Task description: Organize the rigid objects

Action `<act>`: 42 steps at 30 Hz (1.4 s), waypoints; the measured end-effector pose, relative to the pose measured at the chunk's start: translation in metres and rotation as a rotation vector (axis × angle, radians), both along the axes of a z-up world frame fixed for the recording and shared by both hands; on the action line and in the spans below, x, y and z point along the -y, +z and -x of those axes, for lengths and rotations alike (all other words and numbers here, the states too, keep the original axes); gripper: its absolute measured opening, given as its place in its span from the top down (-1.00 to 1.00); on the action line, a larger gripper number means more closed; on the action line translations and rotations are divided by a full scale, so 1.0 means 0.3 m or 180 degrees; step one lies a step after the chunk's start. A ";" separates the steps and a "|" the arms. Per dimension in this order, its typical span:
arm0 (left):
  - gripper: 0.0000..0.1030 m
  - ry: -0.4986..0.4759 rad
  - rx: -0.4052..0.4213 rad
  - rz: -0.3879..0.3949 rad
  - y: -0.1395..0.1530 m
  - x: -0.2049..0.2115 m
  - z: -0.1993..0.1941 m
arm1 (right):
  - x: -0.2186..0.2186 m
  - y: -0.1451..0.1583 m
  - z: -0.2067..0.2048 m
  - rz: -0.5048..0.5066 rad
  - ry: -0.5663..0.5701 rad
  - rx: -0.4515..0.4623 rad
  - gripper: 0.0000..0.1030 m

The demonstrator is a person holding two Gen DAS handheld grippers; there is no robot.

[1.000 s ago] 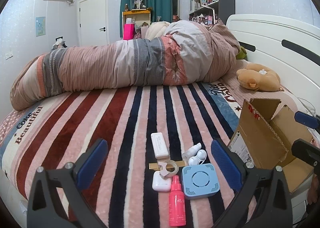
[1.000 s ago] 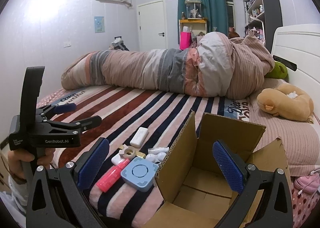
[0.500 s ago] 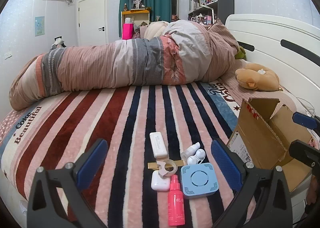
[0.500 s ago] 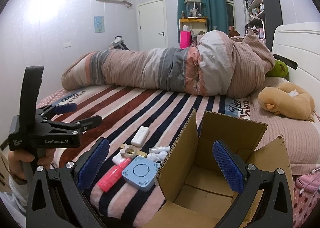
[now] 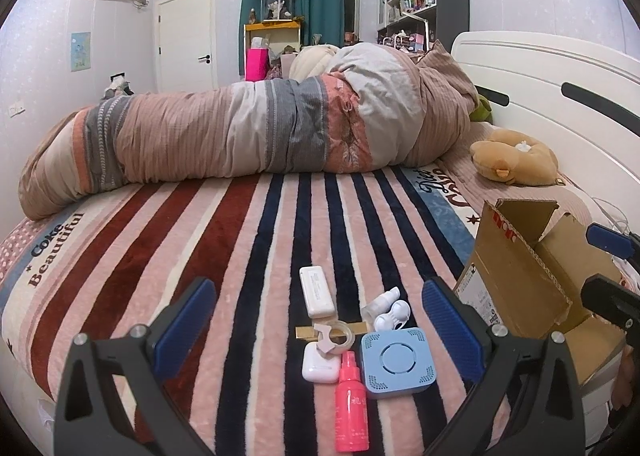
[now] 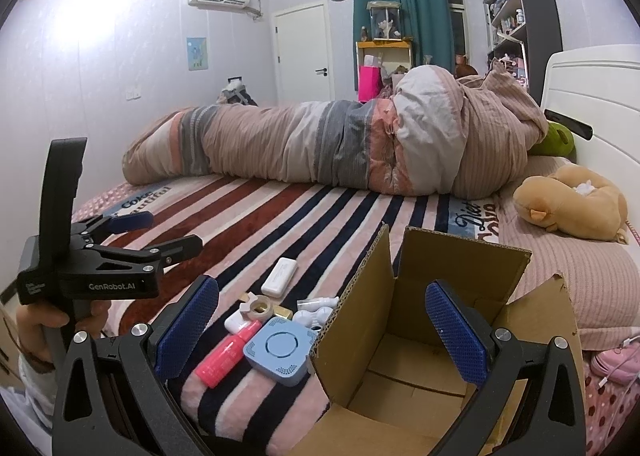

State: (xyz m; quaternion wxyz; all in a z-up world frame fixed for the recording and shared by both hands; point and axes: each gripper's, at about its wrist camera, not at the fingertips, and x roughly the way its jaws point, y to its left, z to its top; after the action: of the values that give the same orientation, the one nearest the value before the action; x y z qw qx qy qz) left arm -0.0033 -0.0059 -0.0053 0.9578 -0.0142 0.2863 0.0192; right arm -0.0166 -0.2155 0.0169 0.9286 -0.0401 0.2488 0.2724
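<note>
Nearest to me, my left tongs (image 5: pixel 318 326) hang wide apart and hold nothing, low over the small pile at the near edge of the bed (image 5: pixel 160 256). Between their blue pads lies a pink spray bottle (image 5: pixel 351 404), closest of all, with a white earbud case (image 5: pixel 319 363) just to its left and a light blue square device (image 5: pixel 397 362) touching its right side. A little farther sits a tape dispenser (image 5: pixel 331 333) across a flat gold strip (image 5: pixel 304 332), then a pair of small white bottles (image 5: pixel 390 310) on the right and a white rectangular power bank (image 5: pixel 317 291) on the left — the farthest piece of the pile. My right tongs (image 6: pixel 322 330) are also spread wide and empty, hovering at the near rim of the open cardboard box (image 6: pixel 440 340), which stands just right of the pile with its flaps up; its floor looks bare where I can see it. In that same view my left hand (image 6: pixel 44 326) grips the other tool at the near left. Beyond the box a tan plush toy (image 6: pixel 572 204) lies on the right, and a rolled striped duvet (image 5: pixel 248 136) runs across the far side of the bed, against the white headboard (image 5: pixel 560 72).
</note>
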 end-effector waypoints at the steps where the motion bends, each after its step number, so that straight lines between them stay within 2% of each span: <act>1: -0.99 0.0004 0.0008 0.0005 0.002 0.000 0.001 | 0.003 0.005 0.005 -0.0011 -0.0003 0.0010 -1.00; 12: -0.99 -0.0044 0.0064 0.0062 0.023 -0.039 0.012 | 0.008 0.025 0.017 -0.0044 -0.0023 0.0049 -1.00; 18: -0.99 -0.0056 0.0132 0.0041 0.040 -0.116 0.022 | -0.064 0.053 0.031 0.0072 0.0015 0.0079 -0.97; 19: -0.99 -0.0041 0.0139 0.0025 0.042 -0.131 0.024 | -0.083 0.056 0.034 0.0095 0.0034 0.0090 -0.91; 20: -0.99 -0.0036 0.0139 0.0000 0.041 -0.144 0.024 | -0.104 0.058 0.038 0.0124 0.0056 0.0098 -0.75; 21: -0.99 -0.0035 0.0133 -0.0027 0.039 -0.159 0.024 | -0.129 0.059 0.040 0.0159 0.0083 0.0105 -0.51; 22: -0.99 -0.0024 0.0125 -0.0063 0.036 -0.178 0.023 | -0.158 0.058 0.040 0.0203 0.0112 0.0104 -0.36; 23: -0.99 -0.0014 0.0121 -0.0087 0.031 -0.193 0.023 | -0.185 0.054 0.037 0.0251 0.0141 0.0083 -0.10; 24: -0.99 -0.0010 0.0116 -0.0096 0.026 -0.213 0.021 | -0.221 0.041 0.031 0.0295 0.0201 0.0025 0.04; 26: -0.99 -0.0057 0.0089 -0.0065 0.008 -0.255 0.011 | -0.273 0.011 0.016 0.0322 0.0341 -0.0125 0.15; 29: -0.99 -0.0140 -0.0057 -0.0013 -0.051 -0.312 -0.015 | -0.358 -0.064 -0.016 0.0384 0.0539 -0.0438 0.15; 32: -0.99 -0.0219 -0.0178 -0.0006 -0.126 -0.343 -0.042 | -0.426 -0.162 -0.052 0.0578 0.0683 -0.0790 0.14; 34: -0.99 -0.0287 -0.0274 -0.0015 -0.183 -0.351 -0.055 | -0.450 -0.240 -0.092 0.0731 0.0580 -0.1067 0.00; 36: -0.99 -0.0359 -0.0344 -0.0032 -0.224 -0.348 -0.067 | -0.455 -0.310 -0.130 0.0846 0.0424 -0.1290 -0.46; 38: -0.99 -0.0423 -0.0387 -0.0035 -0.260 -0.345 -0.074 | -0.447 -0.362 -0.158 0.1008 0.0229 -0.1398 -0.51; 40: -0.99 -0.0472 -0.0384 -0.0015 -0.282 -0.330 -0.078 | -0.440 -0.407 -0.183 0.1228 -0.0001 -0.1383 -0.51; 42: -0.99 -0.0499 -0.0343 0.0014 -0.293 -0.325 -0.077 | -0.428 -0.432 -0.206 0.1289 -0.0142 -0.1427 -0.62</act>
State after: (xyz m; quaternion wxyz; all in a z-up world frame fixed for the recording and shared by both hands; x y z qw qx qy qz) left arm 0.0197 0.0915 -0.0932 0.9396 0.0072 0.3377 -0.0557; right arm 0.0451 -0.0872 -0.1128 0.8294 -0.1578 0.4977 0.1989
